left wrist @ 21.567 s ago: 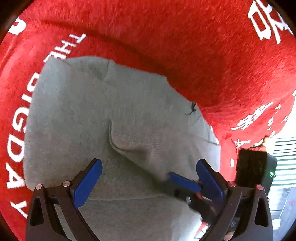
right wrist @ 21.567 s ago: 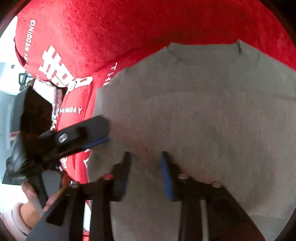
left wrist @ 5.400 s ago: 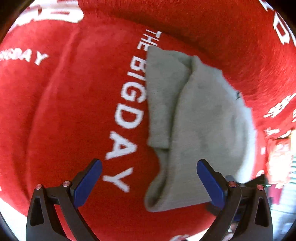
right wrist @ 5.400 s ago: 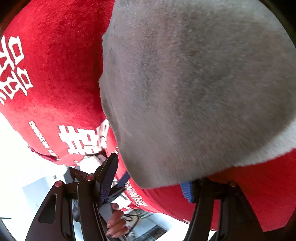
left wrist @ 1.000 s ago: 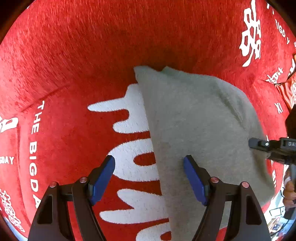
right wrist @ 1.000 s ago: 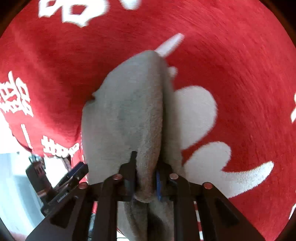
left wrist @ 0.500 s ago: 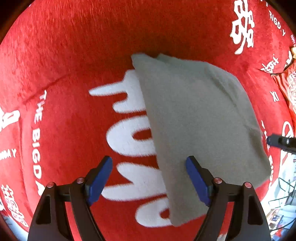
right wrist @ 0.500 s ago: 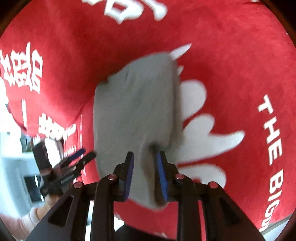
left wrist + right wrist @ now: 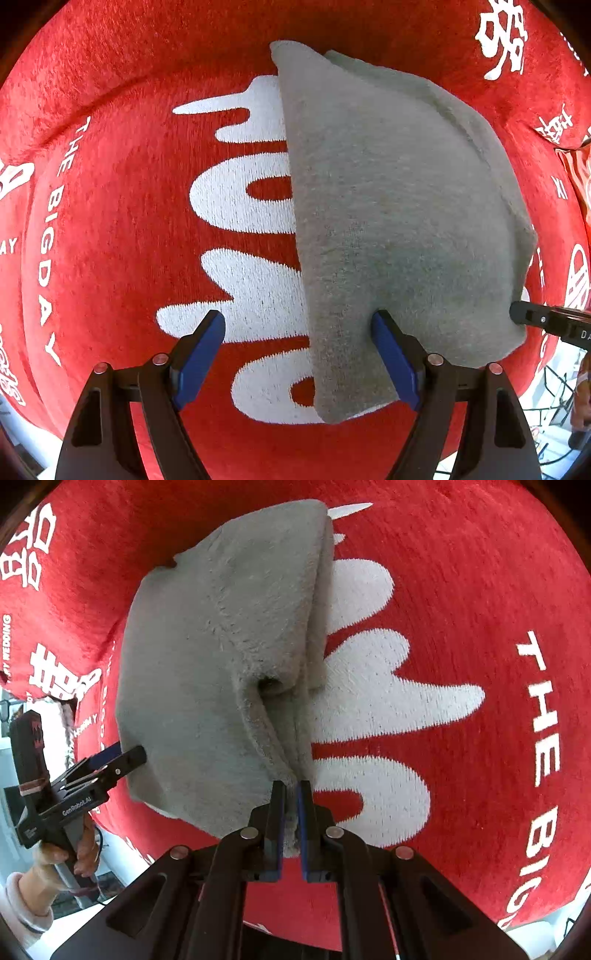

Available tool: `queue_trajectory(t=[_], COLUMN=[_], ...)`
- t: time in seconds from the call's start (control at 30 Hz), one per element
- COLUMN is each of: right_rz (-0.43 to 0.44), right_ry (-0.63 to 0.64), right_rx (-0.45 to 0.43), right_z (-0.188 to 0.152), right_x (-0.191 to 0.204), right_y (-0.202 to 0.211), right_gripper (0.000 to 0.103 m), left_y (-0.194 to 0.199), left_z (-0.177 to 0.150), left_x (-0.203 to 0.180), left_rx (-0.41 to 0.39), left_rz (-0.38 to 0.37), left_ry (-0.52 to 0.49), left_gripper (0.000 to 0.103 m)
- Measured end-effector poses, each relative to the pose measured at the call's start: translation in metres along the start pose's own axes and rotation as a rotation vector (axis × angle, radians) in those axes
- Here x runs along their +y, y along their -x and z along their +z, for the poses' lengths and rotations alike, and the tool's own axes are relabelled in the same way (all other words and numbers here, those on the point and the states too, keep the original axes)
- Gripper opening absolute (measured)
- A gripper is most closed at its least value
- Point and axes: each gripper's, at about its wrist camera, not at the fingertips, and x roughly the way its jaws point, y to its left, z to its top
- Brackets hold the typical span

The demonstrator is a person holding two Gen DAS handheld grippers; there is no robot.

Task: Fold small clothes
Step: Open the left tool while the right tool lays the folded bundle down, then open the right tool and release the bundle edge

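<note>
A folded grey fleece garment (image 9: 399, 229) lies on a red cloth (image 9: 110, 221) with white lettering. My left gripper (image 9: 299, 325) points straight down and is open. It straddles the garment's left folded edge, and its right finger (image 9: 391, 354) rests over the grey fabric. In the right wrist view the garment (image 9: 207, 672) shows stacked layers. My right gripper (image 9: 290, 794) has its jaws closing tight on the bunched near edge, with the pads pressing on the cloth. The left gripper (image 9: 118, 760) shows at the garment's left side, held by a hand (image 9: 55, 853).
The red cloth drapes over a raised surface and drops off at its left edge (image 9: 110, 827) in the right wrist view. Beyond that edge lie a pale floor and dark cables (image 9: 554, 391). The right gripper's tip (image 9: 535, 317) juts in beside the garment's right edge.
The right gripper let go of the fold it was pinching, shifted, and now pinches the garment's near edge. The left gripper stayed open and slid along the garment's left edge.
</note>
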Motion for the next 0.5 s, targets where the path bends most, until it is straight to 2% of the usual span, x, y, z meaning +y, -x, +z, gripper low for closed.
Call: queue_trajectory(t=[0.1,0.2,0.37,0.47,0.5], right_rz=[-0.009,-0.024,-0.025,-0.077,-0.122], right_ry=[-0.004,-0.025,-0.090,-0.110,-0.111], right_rx=[-0.010,-0.014,-0.013,-0.011,-0.006], right_z=[-0.004,-0.010,-0.018,-0.023,-0.025], right_x=[-0.002,-0.004,-0.010,-0.012,-0.013], right_y=[-0.001,0.004,0.013,0.022,0.025], right_gripper=[0.008,0.014,0.014,0.014,0.014], left_y=[0.000,-0.001,0.002,0.005,0.007], left_z=[0.000,0.002,0.005,0.006,0.004], left_x=[-0.001,0.001,0.007,0.008,0.008], left_rx=[0.001,0.006,0.015,0.019,0.017], left_rz=[0.002,-0.007,-0.025,-0.017,-0.011], left_ry=[-0.006,-0.004,0.014,-0.006,-0.012], left_gripper=[0.082,0.083,0.082,0.082,0.082])
